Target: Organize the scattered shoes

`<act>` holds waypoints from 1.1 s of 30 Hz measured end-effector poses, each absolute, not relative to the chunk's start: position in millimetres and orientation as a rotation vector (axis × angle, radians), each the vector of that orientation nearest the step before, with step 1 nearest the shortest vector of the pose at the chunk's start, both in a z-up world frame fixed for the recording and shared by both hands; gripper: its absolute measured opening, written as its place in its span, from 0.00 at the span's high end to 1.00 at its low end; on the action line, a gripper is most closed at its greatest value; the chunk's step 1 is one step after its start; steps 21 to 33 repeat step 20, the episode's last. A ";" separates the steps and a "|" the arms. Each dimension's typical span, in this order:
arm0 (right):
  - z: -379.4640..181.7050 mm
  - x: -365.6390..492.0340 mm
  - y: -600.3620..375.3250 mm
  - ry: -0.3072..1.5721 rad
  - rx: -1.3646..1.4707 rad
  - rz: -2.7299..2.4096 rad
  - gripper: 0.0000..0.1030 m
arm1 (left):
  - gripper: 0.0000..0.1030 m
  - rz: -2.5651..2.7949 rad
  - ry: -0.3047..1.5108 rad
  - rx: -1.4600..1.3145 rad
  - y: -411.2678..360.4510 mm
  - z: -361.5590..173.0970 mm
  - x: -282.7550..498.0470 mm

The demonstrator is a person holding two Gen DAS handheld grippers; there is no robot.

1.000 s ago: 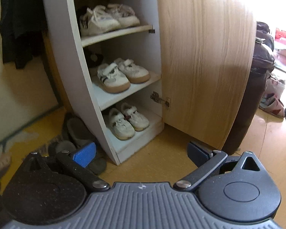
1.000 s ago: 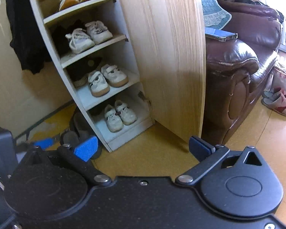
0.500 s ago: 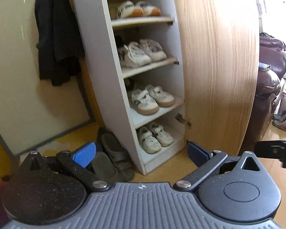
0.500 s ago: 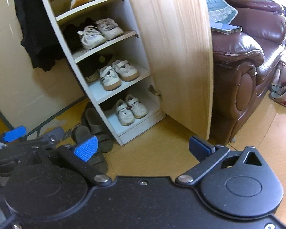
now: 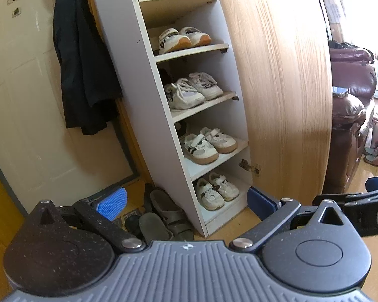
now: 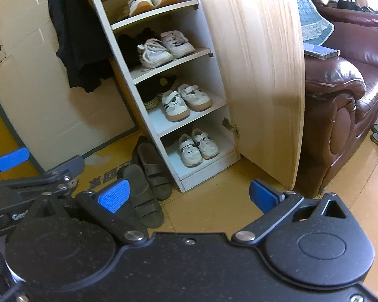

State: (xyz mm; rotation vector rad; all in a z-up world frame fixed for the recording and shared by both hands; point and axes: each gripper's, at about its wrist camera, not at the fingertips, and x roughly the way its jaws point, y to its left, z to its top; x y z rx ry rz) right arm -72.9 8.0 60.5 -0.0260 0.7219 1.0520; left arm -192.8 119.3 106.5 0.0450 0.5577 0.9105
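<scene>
Black cloth, a coat, hangs at far left; just right of it our left tool and right tool hang wide and empty, facing the shoe cabinet. Grey sandals lie on the floor against its left wall, long axes running toward it, toes seemingly inward. We judge them the last strays, since shelved sneakers sit paired, toes out, beside the open door.

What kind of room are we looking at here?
Most likely the entryway of a home, next to a living room. An open shoe cabinet holds pairs of small sneakers, grey sandals lie on the floor beside it, a dark jacket hangs on the wall, and a leather sofa stands nearby.
</scene>
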 end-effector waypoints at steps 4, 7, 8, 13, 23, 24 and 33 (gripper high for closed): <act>62.0 -77.7 3.2 0.708 -0.032 1.051 0.00 | 0.00 0.908 0.548 0.029 116.4 108.9 -194.2; 64.3 -78.1 -0.1 0.701 -0.024 1.048 0.00 | 0.00 0.903 0.544 0.029 114.5 110.2 -194.3; 64.9 -77.9 -1.0 0.698 -0.021 1.047 0.00 | 0.00 0.902 0.543 0.032 113.7 110.3 -194.1; 65.8 -76.3 -2.8 0.696 -0.013 1.040 0.00 | 0.00 0.917 0.537 0.058 108.6 110.6 -192.4; 66.0 -74.4 -2.9 0.701 -0.001 1.049 0.00 | 0.00 0.905 0.514 0.051 109.1 111.2 -197.1; 66.0 -74.4 -2.9 0.701 -0.001 1.049 0.00 | 0.00 0.905 0.514 0.051 109.1 111.2 -197.1; 66.0 -74.4 -2.9 0.701 -0.001 1.049 0.00 | 0.00 0.905 0.514 0.051 109.1 111.2 -197.1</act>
